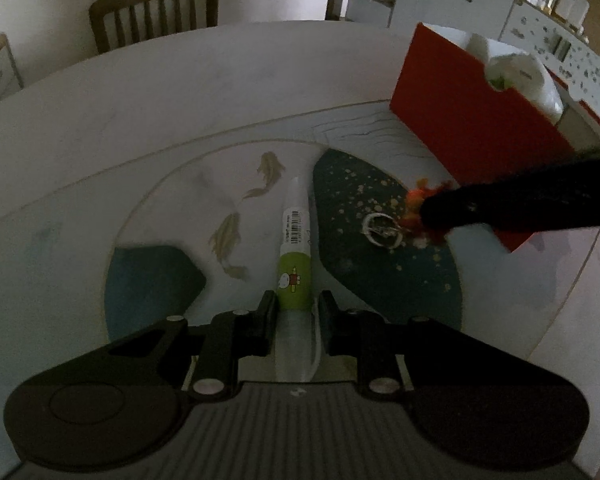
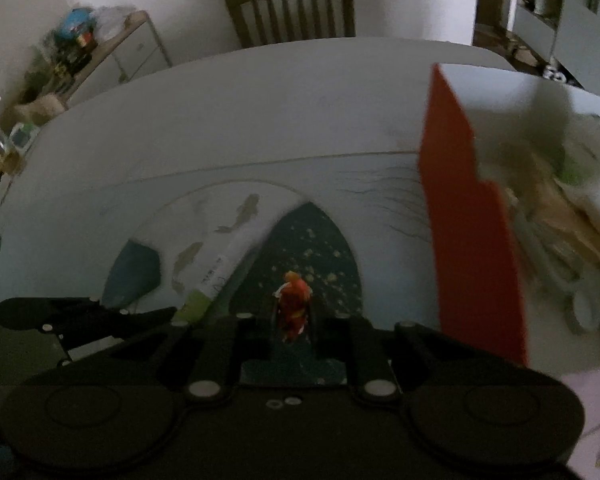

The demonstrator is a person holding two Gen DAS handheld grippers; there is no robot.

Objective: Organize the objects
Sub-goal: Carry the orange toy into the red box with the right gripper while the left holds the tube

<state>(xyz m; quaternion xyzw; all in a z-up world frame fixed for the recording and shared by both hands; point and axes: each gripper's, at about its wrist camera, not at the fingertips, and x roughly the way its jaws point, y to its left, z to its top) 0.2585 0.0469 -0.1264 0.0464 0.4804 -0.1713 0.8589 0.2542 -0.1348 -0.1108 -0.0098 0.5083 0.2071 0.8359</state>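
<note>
My left gripper [image 1: 296,312] is shut on a white pen with a green label [image 1: 294,256], which points away along the patterned mat [image 1: 172,200]. My right gripper [image 2: 294,320] is shut on a small red and orange figure keychain [image 2: 294,304]. In the left wrist view the right gripper [image 1: 428,214] reaches in from the right, with the keychain's orange part [image 1: 416,200] and its metal ring [image 1: 382,230] over the mat's dark speckled patch. The pen also shows in the right wrist view [image 2: 220,272], with the left gripper [image 2: 172,314] at its end.
A red box [image 1: 468,132] holding white and mixed items stands at the right of the white table [image 1: 180,92]; it also shows in the right wrist view [image 2: 472,220]. A wooden chair [image 1: 156,12] stands behind the table. Shelves and cabinets line the walls.
</note>
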